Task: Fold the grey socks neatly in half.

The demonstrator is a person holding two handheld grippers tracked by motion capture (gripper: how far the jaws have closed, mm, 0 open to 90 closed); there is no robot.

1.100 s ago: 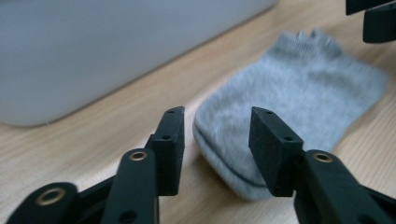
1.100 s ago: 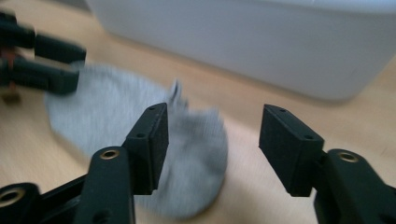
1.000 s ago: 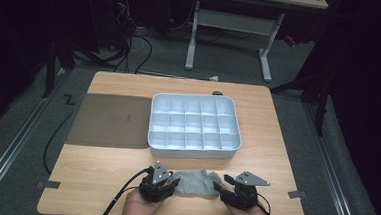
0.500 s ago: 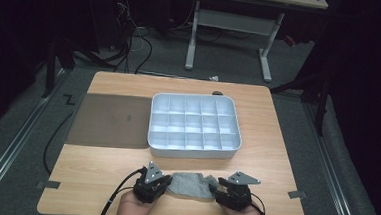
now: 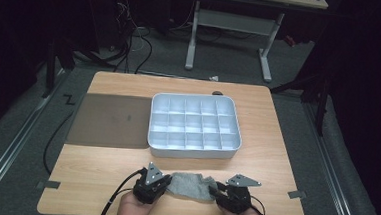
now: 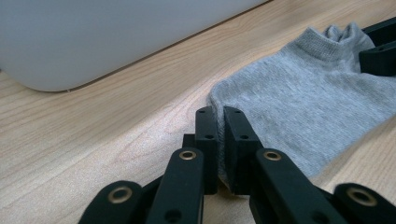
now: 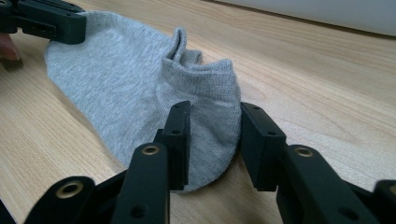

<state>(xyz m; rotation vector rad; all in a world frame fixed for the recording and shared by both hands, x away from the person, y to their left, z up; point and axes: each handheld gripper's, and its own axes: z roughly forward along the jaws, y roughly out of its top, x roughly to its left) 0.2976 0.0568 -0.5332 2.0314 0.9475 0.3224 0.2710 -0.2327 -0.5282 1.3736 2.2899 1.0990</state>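
— Where's the sock (image 5: 190, 185) sitting?
— Flat on the table (image 5: 275, 158), at the near edge, between the left gripper (image 5: 159, 185) on its left and the right gripper (image 5: 218, 193) on its right
— And behind it?
— The compartment tray (image 5: 195, 125), mid-table, with a mat (image 5: 110, 120) just beside it on the left

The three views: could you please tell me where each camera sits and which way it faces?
High view: above the person's side, looking forward and down on the table, tray and sock; both hands and grippers show at the bottom.
Left gripper view: rides the left gripper, looking along its jaws, pinched on the sock's toe edge.
Right gripper view: rides the right gripper, jaws around the sock's cuff end.
Shared: both gripper views show the sock and the opposite gripper.
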